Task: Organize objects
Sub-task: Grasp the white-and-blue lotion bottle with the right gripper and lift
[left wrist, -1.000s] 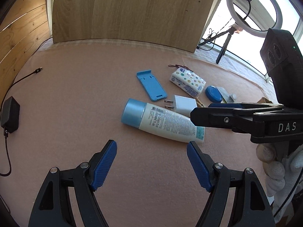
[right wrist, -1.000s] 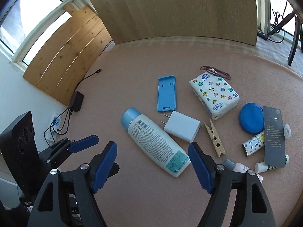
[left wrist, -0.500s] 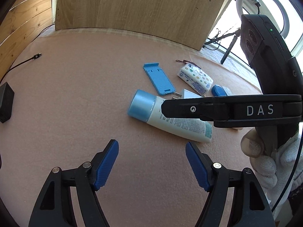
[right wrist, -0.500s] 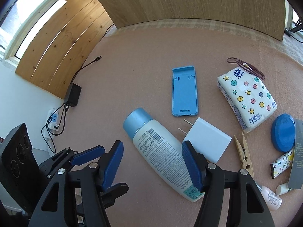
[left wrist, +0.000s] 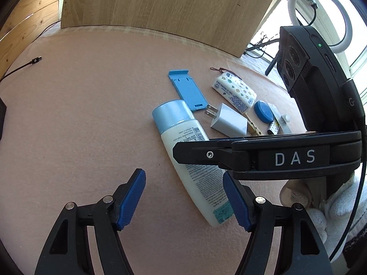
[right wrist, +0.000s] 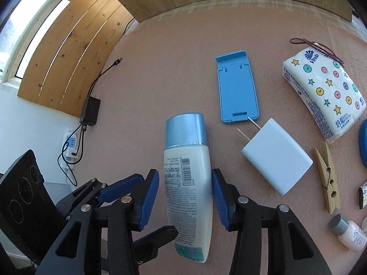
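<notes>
The right gripper (right wrist: 185,197), jaws just closing and straddling the lotion bottle (right wrist: 187,183) without clearly pressing it, lines up with its long axis mid-counter (right wrist: 160,68), while the left gripper (left wrist: 183,199) hangs open beside it.

A pink cloth (right wrist: 160,68) covers the work surface, lit by strong daylight. A pale wood panel (left wrist: 160,6) stands upright along its far edge, with knotty pine boards (right wrist: 68,52) to the left below a bright window (right wrist: 29,32). A ring light (left wrist: 321,18) stands on a tripod against glazing at the right. A black adapter (right wrist: 90,112) and cables (right wrist: 73,151) hang beside a white wall (right wrist: 34,123).
</notes>
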`<state>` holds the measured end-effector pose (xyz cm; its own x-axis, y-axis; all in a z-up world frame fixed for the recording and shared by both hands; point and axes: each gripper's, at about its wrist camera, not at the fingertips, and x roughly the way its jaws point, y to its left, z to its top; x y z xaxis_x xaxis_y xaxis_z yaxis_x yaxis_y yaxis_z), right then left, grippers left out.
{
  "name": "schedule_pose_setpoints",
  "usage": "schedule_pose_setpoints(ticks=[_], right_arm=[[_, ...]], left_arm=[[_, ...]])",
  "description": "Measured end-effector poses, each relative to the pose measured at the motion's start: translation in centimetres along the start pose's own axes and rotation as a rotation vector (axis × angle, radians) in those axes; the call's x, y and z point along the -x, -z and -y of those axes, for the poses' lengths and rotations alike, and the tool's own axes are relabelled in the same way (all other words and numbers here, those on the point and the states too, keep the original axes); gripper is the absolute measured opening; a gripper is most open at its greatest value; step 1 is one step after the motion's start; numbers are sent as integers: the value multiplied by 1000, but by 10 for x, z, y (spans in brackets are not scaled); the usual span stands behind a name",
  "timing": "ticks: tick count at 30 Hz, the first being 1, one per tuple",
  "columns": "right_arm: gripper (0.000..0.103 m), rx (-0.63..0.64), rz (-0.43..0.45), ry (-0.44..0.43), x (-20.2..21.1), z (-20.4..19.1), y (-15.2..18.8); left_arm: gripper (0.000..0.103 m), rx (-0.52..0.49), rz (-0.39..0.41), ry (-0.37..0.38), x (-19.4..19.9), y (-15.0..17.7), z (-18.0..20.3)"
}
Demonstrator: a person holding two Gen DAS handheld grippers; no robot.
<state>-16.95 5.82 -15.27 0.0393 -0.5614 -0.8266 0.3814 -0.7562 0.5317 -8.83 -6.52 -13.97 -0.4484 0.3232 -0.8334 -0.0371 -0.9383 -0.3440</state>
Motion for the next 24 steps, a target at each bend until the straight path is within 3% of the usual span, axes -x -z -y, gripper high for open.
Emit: schedule_pose_setpoints(ticks=[2,6,15,24], right_arm=[[35,-8,-6,-8,0,0,3],[35,-24,1,-25,0,2,10],[34,-81,32,-57,11,13,22],[34,-153,149,-63,65,35,53]], left_arm=[[68,5,-8,10,-3,0,0],[55,9,-25,50,-9,2,4],[52,-22,-24,57,-7,10,24],[51,-130,9,103,10,12,87]])
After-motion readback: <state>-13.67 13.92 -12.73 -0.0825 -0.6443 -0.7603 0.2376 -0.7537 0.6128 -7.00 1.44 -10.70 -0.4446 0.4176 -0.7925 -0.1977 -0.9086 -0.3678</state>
